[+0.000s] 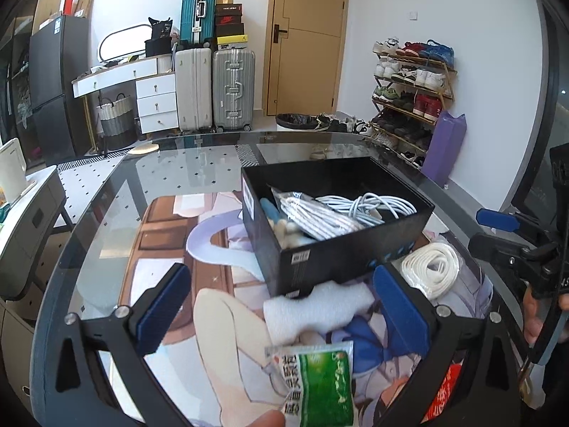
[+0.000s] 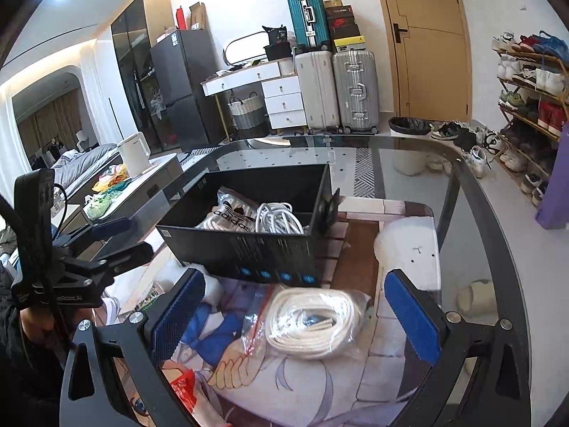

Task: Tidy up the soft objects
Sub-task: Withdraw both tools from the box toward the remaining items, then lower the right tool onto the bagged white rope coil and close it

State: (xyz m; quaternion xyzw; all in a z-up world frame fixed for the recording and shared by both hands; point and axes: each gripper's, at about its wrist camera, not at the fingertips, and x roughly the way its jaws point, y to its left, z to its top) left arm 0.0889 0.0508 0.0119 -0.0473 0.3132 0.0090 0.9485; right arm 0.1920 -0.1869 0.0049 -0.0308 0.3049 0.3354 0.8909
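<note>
A black box (image 1: 338, 249) on the glass table holds white cables (image 1: 366, 206) and bagged items. In front of it, a white foam piece (image 1: 313, 309) lies between the wide-apart pads of my open left gripper (image 1: 284, 307), untouched. A green packet (image 1: 316, 380) lies nearer the camera. In the right wrist view, a coiled white rope in a clear bag (image 2: 313, 323) sits between the spread pads of my open right gripper (image 2: 295, 316), not pressed. The same rope (image 1: 430, 267) shows right of the left gripper. The black box (image 2: 249, 245) stands just beyond it.
A printed mat (image 1: 170, 249) covers the glass table (image 1: 106, 185). A red packet (image 2: 185, 388) lies near the right gripper's left finger. A second white foam piece (image 2: 405, 245) lies right of the box. Suitcases, drawers and a shoe rack (image 1: 412, 96) stand beyond the table.
</note>
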